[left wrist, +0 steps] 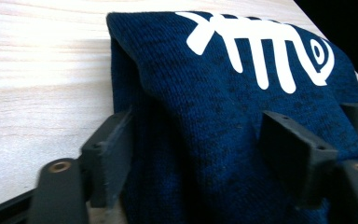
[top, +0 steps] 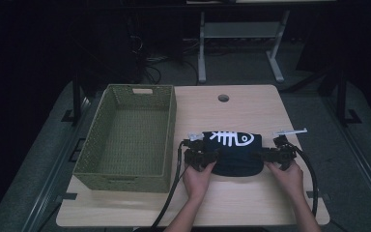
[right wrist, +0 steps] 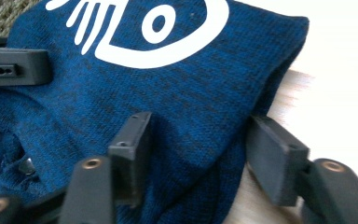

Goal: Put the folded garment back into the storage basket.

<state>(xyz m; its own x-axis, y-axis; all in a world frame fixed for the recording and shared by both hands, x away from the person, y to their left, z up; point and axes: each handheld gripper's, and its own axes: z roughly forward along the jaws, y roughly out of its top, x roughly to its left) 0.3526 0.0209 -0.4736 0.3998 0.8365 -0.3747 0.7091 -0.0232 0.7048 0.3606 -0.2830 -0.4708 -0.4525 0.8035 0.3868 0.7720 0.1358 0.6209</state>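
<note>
A dim room with dark floor and a metal frame at the far side surrounds a pale wooden table (top: 251, 108). On its left part stands a green woven basket (top: 125, 179), open and with nothing in it. Just right of the basket, toward the near middle of the table, lies a folded dark-blue knitted garment (top: 235, 155) with a white fish-skeleton print on top. The left gripper (left wrist: 205, 163) sits at the garment's left end, its jaws straddling the folded edge with the knit between them; the pads look close to the fabric or just touching, and whether they already pinch it cannot be told for sure. The right gripper (right wrist: 205, 158) stands likewise at the right end, jaws either side of the thick folded edge, the left pad against the cloth and the other just beside it. By its look the garment is soft, limp and light: it will sag in the middle when lifted from the two ends, and its folds may slide open. Knit gives good friction, so slipping is unlikely if each pair of jaws bites through all layers of the fold, not the top one alone. Taking hold at both ends, as now set up, seems the soundest place.
</note>
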